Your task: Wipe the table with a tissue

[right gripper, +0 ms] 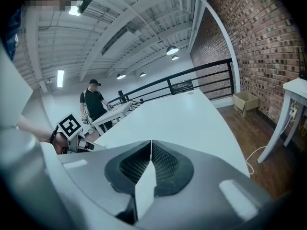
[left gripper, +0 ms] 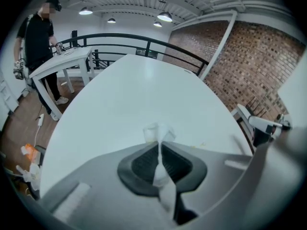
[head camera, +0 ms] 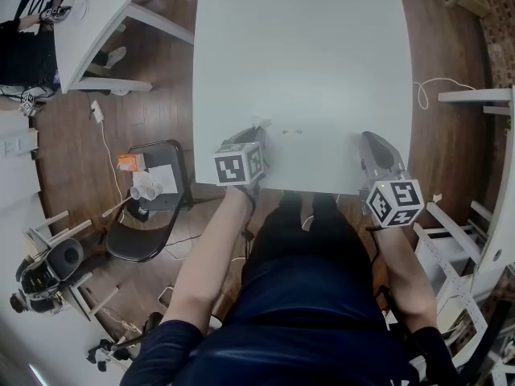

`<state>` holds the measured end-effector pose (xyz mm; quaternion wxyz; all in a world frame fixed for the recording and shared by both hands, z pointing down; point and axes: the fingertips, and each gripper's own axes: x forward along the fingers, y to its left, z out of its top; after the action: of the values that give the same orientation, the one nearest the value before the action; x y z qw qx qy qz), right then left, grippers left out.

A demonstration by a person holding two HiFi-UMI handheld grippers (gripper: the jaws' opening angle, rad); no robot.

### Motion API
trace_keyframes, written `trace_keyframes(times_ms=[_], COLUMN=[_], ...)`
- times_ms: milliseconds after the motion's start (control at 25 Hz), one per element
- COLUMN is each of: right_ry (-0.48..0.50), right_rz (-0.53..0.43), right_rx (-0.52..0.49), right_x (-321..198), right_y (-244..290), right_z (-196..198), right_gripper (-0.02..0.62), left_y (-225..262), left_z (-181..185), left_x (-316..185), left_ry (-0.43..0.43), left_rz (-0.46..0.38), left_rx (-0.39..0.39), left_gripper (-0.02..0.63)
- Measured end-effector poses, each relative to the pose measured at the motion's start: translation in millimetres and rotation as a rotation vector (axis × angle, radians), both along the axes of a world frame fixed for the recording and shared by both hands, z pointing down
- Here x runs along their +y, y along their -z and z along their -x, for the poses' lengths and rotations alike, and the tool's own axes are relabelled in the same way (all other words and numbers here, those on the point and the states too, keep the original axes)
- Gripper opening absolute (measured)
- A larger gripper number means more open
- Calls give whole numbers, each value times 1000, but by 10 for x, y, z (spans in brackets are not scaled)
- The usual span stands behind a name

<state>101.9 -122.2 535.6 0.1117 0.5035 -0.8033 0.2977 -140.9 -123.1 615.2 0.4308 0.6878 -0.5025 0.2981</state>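
Observation:
A crumpled white tissue (left gripper: 158,134) sticks out from between the jaws of my left gripper (left gripper: 159,145), which is shut on it. In the head view the left gripper (head camera: 256,133) rests at the near edge of the white table (head camera: 306,47), with the tissue (head camera: 261,124) at its tip. A small yellowish speck (head camera: 294,132) lies just right of the tissue. My right gripper (head camera: 368,140) sits over the near right corner of the table. Its jaws (right gripper: 151,145) are shut with nothing between them.
A black chair (head camera: 153,195) holding cups and an orange item stands to the left on the wood floor. A second white table (head camera: 88,14) with a person beside it is at far left. White furniture (head camera: 475,95) and a cable lie to the right.

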Motion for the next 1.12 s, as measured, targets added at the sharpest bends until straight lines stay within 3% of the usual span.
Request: trace_keyframes(times_ms=[440, 600, 1120], right_ry=[14, 19, 26], right_rz=[5, 5, 9], right_rx=[-6, -8, -14], right_x=[-57, -63, -41], right_y=[12, 10, 12], right_z=[-20, -40, -61], right_gripper=[12, 12, 12], left_y=[10, 13, 29], left_z=[-362, -388, -646], left_x=[-29, -12, -15], left_ry=[-41, -43, -67], left_rz=[-5, -3, -4], left_rx=[13, -29, 7], left_gripper=[17, 17, 17])
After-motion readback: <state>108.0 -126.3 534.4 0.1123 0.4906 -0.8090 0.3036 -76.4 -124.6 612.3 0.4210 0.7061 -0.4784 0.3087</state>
